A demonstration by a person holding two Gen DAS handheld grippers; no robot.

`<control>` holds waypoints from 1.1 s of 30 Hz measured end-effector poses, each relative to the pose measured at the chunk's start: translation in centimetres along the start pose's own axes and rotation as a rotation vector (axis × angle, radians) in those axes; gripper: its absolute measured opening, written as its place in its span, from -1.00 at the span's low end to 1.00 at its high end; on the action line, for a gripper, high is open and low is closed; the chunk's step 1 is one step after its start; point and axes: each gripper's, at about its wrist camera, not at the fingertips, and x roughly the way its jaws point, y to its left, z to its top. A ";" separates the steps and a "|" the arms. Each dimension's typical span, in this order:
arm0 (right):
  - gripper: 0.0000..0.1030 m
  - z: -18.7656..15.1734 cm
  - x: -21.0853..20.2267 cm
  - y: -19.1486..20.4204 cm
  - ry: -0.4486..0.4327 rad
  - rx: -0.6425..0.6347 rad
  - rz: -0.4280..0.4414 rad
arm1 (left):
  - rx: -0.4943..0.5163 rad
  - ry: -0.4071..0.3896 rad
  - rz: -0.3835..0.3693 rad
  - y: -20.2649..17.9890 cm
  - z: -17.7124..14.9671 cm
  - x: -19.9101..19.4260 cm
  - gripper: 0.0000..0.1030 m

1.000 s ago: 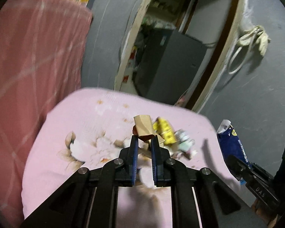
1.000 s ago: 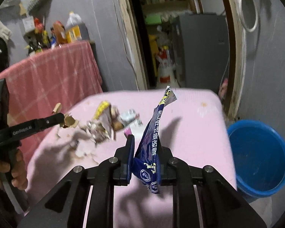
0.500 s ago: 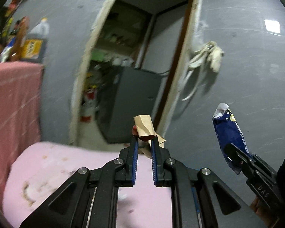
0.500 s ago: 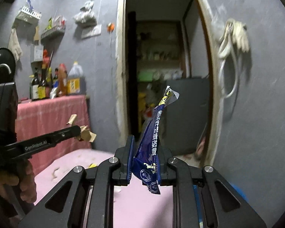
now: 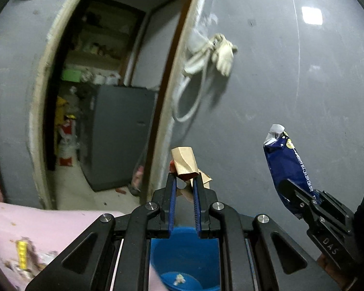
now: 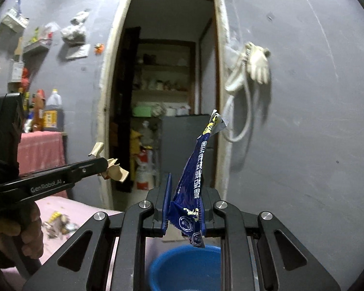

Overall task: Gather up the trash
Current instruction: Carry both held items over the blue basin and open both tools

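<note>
My left gripper [image 5: 184, 179] is shut on a crumpled brown paper scrap [image 5: 184, 163] and holds it in the air above the blue bucket [image 5: 184, 257]. It also shows in the right wrist view [image 6: 106, 167] with the brown paper scrap [image 6: 115, 171]. My right gripper [image 6: 185, 189] is shut on a blue snack wrapper [image 6: 194, 177], above the blue bucket [image 6: 182, 266]. The wrapper also shows in the left wrist view [image 5: 287, 165]. A small white scrap lies in the bucket's bottom.
The pink table [image 5: 17, 228] with leftover trash [image 6: 57, 223] is at the lower left. A grey wall [image 5: 291, 84] with a hanging white glove and hose [image 5: 218, 53] is ahead. An open doorway [image 6: 167, 97] shows shelves and a grey cabinet.
Both grippers lifted off the pink table and swung right with their trash. They now hang over the blue bucket, which has come into view below them.
</note>
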 end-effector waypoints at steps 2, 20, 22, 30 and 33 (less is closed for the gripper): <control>-0.68 -0.9 0.4 -1.3 0.027 0.017 -0.016 | 0.000 0.049 -0.011 -0.6 -1.1 1.9 -0.80; -0.65 -9.8 5.5 -5.6 0.329 0.142 -0.033 | -0.055 0.403 0.024 0.2 -10.1 12.7 -0.79; -0.65 -10.4 6.0 -5.7 0.358 0.152 -0.029 | -0.067 0.438 0.028 0.6 -10.9 13.4 -0.78; -0.59 -12.3 8.1 -6.5 0.451 0.192 -0.020 | -0.127 0.543 0.029 1.9 -13.2 15.5 -0.74; -0.40 -12.7 8.5 -6.8 0.469 0.214 -0.018 | -0.142 0.569 0.029 2.5 -13.6 15.9 -0.72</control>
